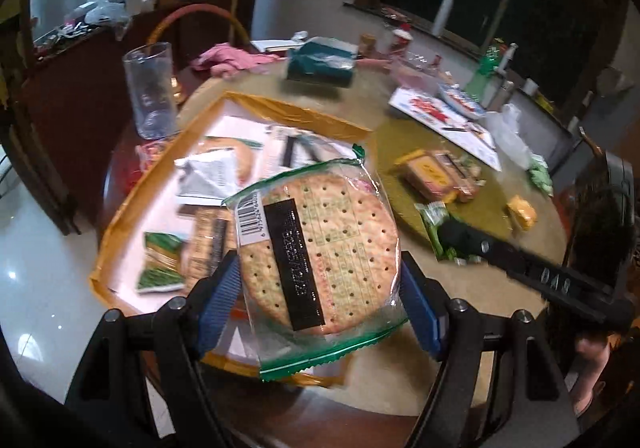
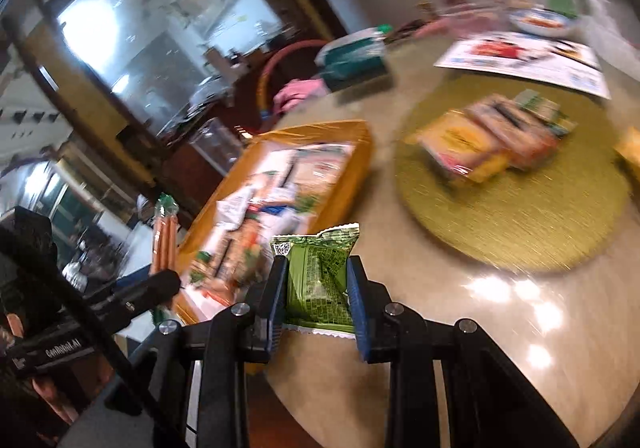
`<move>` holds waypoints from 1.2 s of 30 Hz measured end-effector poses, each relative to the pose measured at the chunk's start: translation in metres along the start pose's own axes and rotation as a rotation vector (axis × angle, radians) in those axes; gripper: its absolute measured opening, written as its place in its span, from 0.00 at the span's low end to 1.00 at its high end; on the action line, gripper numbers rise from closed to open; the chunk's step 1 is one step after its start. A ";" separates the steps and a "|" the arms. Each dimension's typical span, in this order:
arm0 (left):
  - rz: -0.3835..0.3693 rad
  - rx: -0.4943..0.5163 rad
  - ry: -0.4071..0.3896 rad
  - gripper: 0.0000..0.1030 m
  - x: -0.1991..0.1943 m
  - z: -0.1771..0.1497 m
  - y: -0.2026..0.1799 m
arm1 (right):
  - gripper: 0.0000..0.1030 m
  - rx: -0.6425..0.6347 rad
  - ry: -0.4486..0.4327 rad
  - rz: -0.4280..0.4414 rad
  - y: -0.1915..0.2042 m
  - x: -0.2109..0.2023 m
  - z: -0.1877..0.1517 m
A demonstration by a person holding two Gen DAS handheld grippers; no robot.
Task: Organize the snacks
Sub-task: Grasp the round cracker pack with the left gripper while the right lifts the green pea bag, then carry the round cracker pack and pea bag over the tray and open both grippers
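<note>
- Left gripper (image 1: 320, 284): low centre of the left wrist frame, blue pads (image 1: 219, 298) spread wide, clamped on both edges of a round cracker pack (image 1: 316, 244).
- Right gripper (image 2: 318, 288): low centre of the right wrist frame, pads narrowly set, pinching a green snack packet (image 2: 318, 280).
- In the left wrist frame, the right gripper's black body reaches in from the lower right edge.
- In the right wrist frame, the left gripper's black body sits at lower left.
</note>
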State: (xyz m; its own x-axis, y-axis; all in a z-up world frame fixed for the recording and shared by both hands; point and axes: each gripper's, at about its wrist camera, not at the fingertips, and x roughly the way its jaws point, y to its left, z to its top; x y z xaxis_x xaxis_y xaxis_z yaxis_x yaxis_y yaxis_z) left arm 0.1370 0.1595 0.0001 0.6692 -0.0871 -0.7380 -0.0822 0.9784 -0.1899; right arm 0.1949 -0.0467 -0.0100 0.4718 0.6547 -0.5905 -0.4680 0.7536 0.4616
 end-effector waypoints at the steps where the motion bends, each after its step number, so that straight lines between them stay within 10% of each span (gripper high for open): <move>1: 0.008 0.003 0.009 0.74 0.004 0.000 0.004 | 0.27 -0.006 0.012 0.012 0.005 0.010 0.005; 17: 0.084 -0.039 0.160 0.76 0.066 -0.004 0.046 | 0.29 -0.026 0.160 0.002 0.025 0.124 0.027; 26: 0.163 -0.059 0.103 0.91 0.049 -0.010 0.039 | 0.56 0.069 0.065 0.075 0.000 0.056 0.024; 36: -0.049 0.004 -0.001 0.91 -0.012 -0.034 -0.045 | 0.67 0.119 -0.093 0.018 -0.051 -0.067 -0.033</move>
State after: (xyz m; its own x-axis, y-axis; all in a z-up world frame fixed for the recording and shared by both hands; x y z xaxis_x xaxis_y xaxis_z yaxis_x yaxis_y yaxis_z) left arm 0.1078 0.1105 -0.0048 0.6729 -0.1352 -0.7273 -0.0463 0.9735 -0.2239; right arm 0.1628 -0.1312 -0.0154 0.5336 0.6668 -0.5202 -0.3875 0.7395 0.5505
